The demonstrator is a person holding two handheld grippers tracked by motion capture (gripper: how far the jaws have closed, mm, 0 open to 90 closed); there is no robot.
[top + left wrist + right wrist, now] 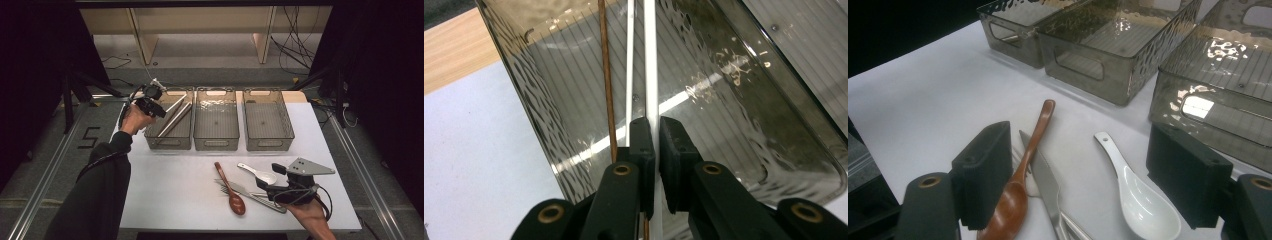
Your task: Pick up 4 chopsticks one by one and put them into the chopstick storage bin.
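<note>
Chopstick pinched over the left bin
Left gripper (pixel 655 131) clenches a white chopstick (pixel 650 75) running toward twelve o'clock; right gripper (pixel 1083 175) gapes released.

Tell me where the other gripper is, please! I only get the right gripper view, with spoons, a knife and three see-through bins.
Observer: The left gripper is up at the leftmost bin, over its left side.
Operator: Ooh, is it holding something?
Observer: Yes. Its jaws are shut on a thin white stick that points down into that bin.
</note>
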